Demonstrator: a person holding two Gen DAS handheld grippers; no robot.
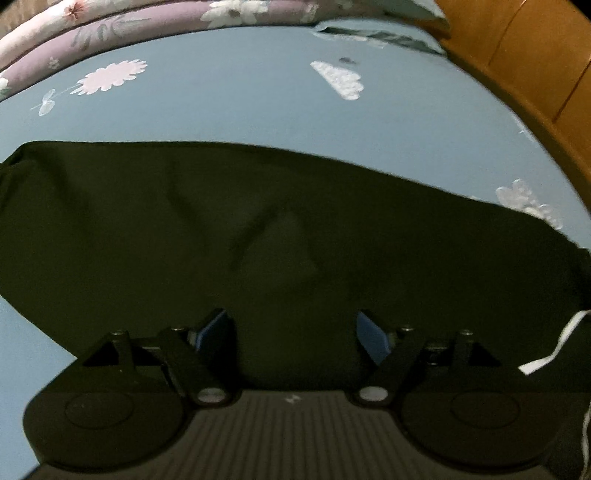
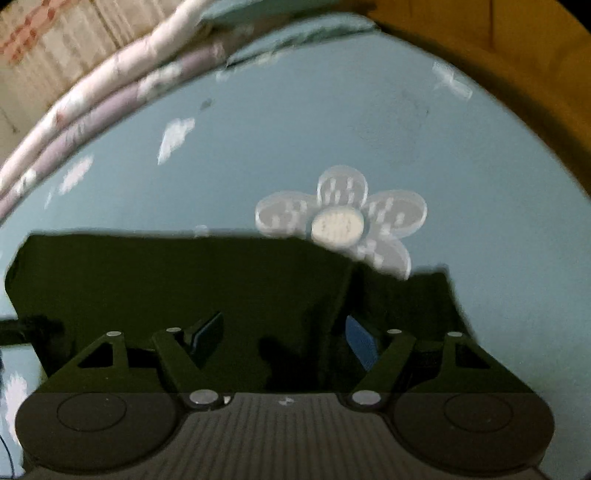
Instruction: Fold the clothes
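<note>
Beyond the dark garment's [image 1: 258, 229] far edge, the blue flowered bedsheet [image 1: 229, 99] lies bare up to the wooden frame [image 1: 517, 48]. Left gripper [image 1: 295, 332] and right gripper [image 2: 284, 336], 2 tools, hover above the garment, jaws apart, gripping nothing.

Dark matt cloth garment [image 1: 280, 236], softly creased. Blue bedsheet [image 1: 229, 103]: smooth matt cotton-like cloth, pale printed flowers. Quilt [image 1: 155, 18]: soft floral fabric. Headboard [image 1: 524, 48]: smooth orange-brown wood. Left gripper [image 1: 295, 332]: matt black plastic, metal pins, ribbed base; blue pads [image 1: 373, 338] matt.
</note>
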